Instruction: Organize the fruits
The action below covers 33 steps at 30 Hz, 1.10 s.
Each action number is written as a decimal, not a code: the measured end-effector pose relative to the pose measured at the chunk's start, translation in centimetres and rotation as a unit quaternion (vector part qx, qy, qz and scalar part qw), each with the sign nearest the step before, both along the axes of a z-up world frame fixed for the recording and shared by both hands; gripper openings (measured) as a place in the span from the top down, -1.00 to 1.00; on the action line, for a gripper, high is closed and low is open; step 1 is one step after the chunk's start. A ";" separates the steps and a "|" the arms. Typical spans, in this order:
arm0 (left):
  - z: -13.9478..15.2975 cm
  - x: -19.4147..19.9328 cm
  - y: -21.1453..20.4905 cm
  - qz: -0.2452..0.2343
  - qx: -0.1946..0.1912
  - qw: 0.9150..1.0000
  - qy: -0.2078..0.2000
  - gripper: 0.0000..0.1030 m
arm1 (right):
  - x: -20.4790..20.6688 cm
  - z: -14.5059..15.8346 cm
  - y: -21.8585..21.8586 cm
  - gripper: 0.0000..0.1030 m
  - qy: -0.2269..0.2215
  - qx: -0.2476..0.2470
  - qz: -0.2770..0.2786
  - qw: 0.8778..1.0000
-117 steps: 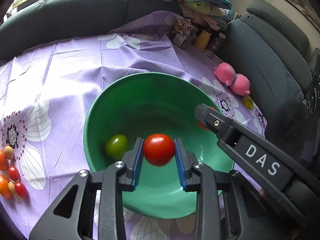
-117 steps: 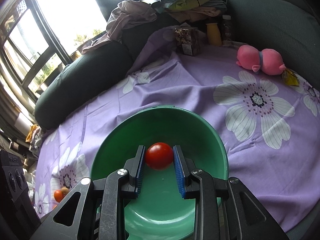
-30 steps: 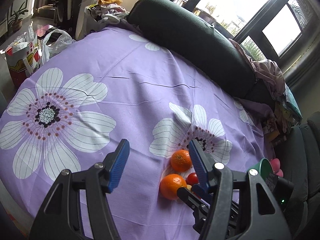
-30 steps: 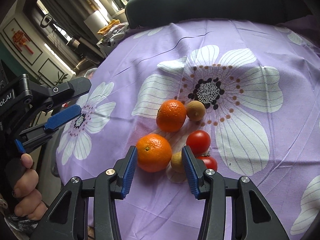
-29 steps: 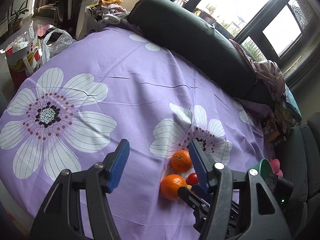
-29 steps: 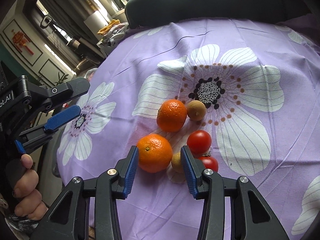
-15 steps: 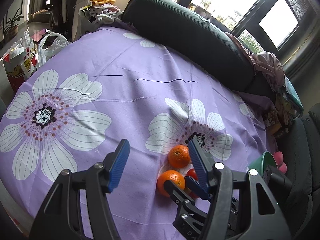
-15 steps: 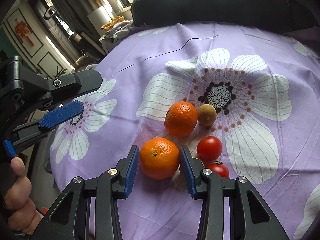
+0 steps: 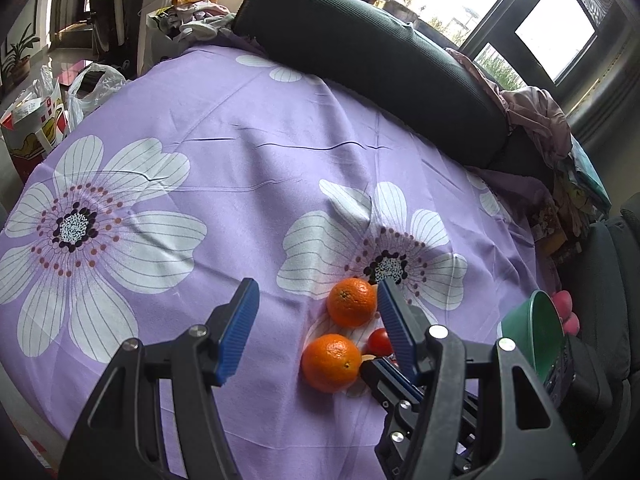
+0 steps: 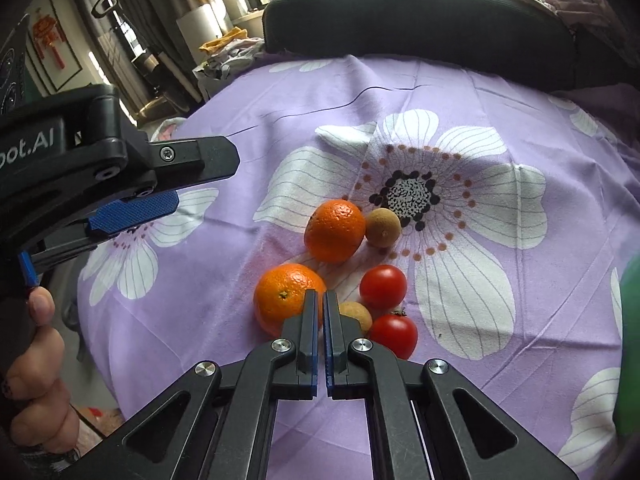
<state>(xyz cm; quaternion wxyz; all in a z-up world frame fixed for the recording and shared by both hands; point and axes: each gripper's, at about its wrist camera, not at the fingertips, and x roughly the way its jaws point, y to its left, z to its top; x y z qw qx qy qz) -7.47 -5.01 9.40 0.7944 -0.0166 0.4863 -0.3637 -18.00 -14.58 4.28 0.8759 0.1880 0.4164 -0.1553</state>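
Right gripper (image 10: 320,300): jaws have just snapped closed with nothing between them, tips between the near orange (image 10: 290,296) and a small tan fruit (image 10: 354,314).
Left gripper (image 9: 316,322): jaws apart, empty, above the cloth (image 9: 240,168) left of the fruit.
Fruit: 2 oranges, 2 tomatoes (image 10: 383,286), 2 tan fruits clustered on the cloth; bowl (image 9: 532,332) well off to the right.
Handling: oranges firm, round, likely to roll; take across the widest part. Tomatoes soft, squeeze lightly.
Views: right wrist shows all 6; left wrist alone shows the bowl clearly.

Matt cloth (image 10: 500,112) – dimpled oranges (image 10: 335,230), glossy tomatoes (image 10: 383,286).
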 end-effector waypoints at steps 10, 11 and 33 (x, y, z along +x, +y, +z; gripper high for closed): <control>0.1 -0.2 0.0 -0.003 0.003 1.000 -0.006 -0.20 | -0.3 -0.1 -1.8 0.00 -0.010 0.073 -0.005 0.997; 0.1 -0.2 0.0 -0.003 0.002 1.000 -0.005 -0.20 | -0.1 -0.3 -1.6 0.00 -0.006 0.072 -0.003 0.997; 0.8 -0.2 0.6 0.005 -0.006 1.000 -0.007 -0.20 | 0.6 -0.5 -0.2 0.41 -0.015 0.047 0.018 0.999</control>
